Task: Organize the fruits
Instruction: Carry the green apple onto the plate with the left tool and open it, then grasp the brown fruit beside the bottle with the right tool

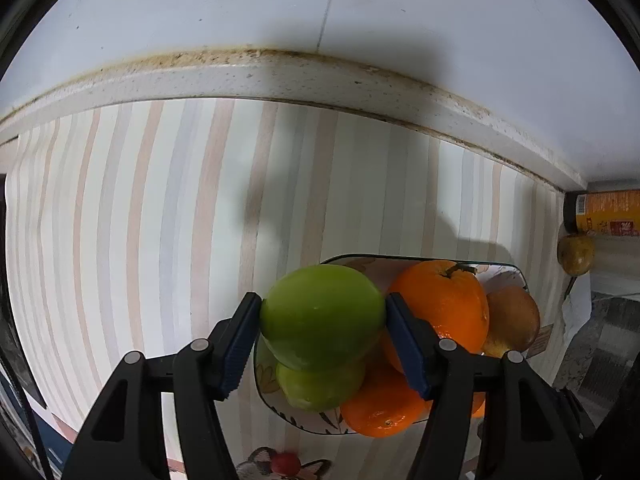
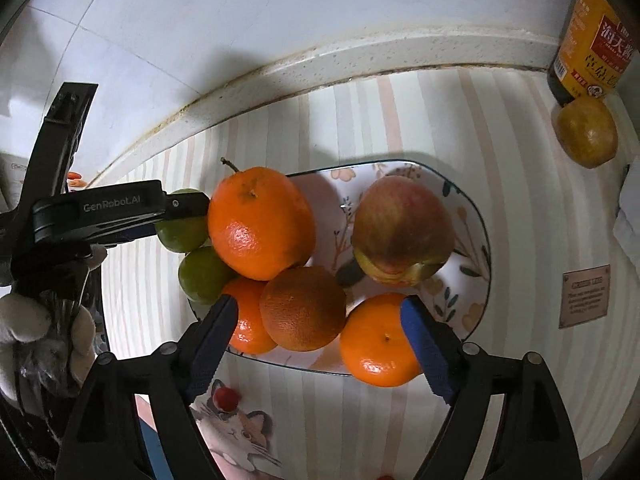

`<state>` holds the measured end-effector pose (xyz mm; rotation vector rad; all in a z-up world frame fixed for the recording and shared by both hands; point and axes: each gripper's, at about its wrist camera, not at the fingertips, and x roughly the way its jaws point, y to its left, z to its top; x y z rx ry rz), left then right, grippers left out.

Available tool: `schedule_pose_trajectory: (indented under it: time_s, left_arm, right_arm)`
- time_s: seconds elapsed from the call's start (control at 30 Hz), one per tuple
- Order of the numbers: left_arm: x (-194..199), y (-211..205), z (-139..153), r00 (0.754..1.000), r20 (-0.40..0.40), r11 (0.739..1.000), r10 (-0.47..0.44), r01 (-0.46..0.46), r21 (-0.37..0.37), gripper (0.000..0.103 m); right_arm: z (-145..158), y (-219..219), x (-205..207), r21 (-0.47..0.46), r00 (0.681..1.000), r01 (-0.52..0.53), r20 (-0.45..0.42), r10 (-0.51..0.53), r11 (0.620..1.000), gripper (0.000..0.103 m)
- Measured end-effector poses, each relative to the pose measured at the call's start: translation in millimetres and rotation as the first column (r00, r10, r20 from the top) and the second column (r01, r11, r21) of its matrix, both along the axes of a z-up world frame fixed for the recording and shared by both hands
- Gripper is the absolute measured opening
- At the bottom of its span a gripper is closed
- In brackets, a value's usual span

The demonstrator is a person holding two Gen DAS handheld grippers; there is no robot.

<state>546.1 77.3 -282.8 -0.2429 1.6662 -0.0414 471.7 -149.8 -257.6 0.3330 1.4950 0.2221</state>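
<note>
Closest up, the left gripper (image 1: 322, 312) has its ribbed blue fingers (image 1: 406, 344) clamped on a smooth, glossy green apple (image 1: 322, 316), held just over the left end of the plate (image 2: 478, 240). The right gripper (image 2: 318, 340) is spread wide, gripping nothing, with its fingers (image 2: 426, 350) hanging over the near rim of the plate, either side of a dull, pebbly orange (image 2: 303, 308).

The plate is a rounded-rectangle ceramic one with a dark rim and a floral print, and it's pretty loaded: a second green apple (image 2: 202, 276) sits under the held one, a shiny mandarin (image 2: 376, 346) is at the near edge, another (image 2: 248, 328) is tucked behind the left finger, and a big stemmed orange (image 2: 260, 222) is piled on top. A blotchy red-yellow apple (image 2: 402, 230) sits on the right side.

All of this sits on a striped pastel cloth (image 1: 160, 220) covering the worktop. Further back right, off the plate, a yellowish pear (image 2: 586, 132) is touching a dark sauce bottle (image 2: 588, 40) with an orange label. Behind that is a speckled stone ledge (image 1: 256, 76) with grimy caulk, then white wall tile (image 1: 200, 8).
</note>
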Motion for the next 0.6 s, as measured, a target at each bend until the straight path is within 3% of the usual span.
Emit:
schedule_pose_trajectory:
  time_s: [0.03, 0.1, 0.27, 0.37, 0.5, 0.6]
  left_arm:
    - [-0.8, 0.9, 1.2, 1.0, 0.001, 1.0, 0.003, -0.003, -0.014, 0.082]
    - [-4.0, 2.9, 5.6, 1.0, 0.016, 1.0, 0.005, -0.005, -0.015, 0.094]
    - [-14.9, 6.7, 17.0, 0.999, 0.047, 1.0, 0.012, -0.012, -0.011, 0.094]
    - [-27.2, 6.9, 33.0, 0.992, 0.123, 0.999, 0.021, -0.027, 0.044, 0.094]
    - [-53.9, -6.7, 69.3, 0.953, 0.302, 0.985, 0.006, -0.058, 0.164, 0.094]
    - [-67.6, -22.9, 87.2, 0.927, 0.374, 0.982, -0.001, -0.071, 0.177, 0.094]
  right_arm:
    - [1.1, -1.9, 0.1, -0.005, 1.0, 0.005, 0.0, -0.005, 1.0, 0.096]
    - [2.5, -5.4, 0.7, -0.011, 1.0, 0.014, 0.003, -0.014, 1.0, 0.096]
    - [6.2, -15.8, -3.2, -0.031, 1.0, 0.028, 0.007, -0.028, 0.999, 0.096]
    - [12.2, -23.6, -8.1, -0.057, 0.999, 0.042, 0.033, -0.04, 0.998, 0.096]
    - [26.4, -44.1, -15.9, -0.09, 0.991, 0.105, 0.094, -0.096, 0.99, 0.096]
    - [37.2, -62.7, -19.7, -0.122, 0.98, 0.153, 0.148, -0.135, 0.981, 0.096]
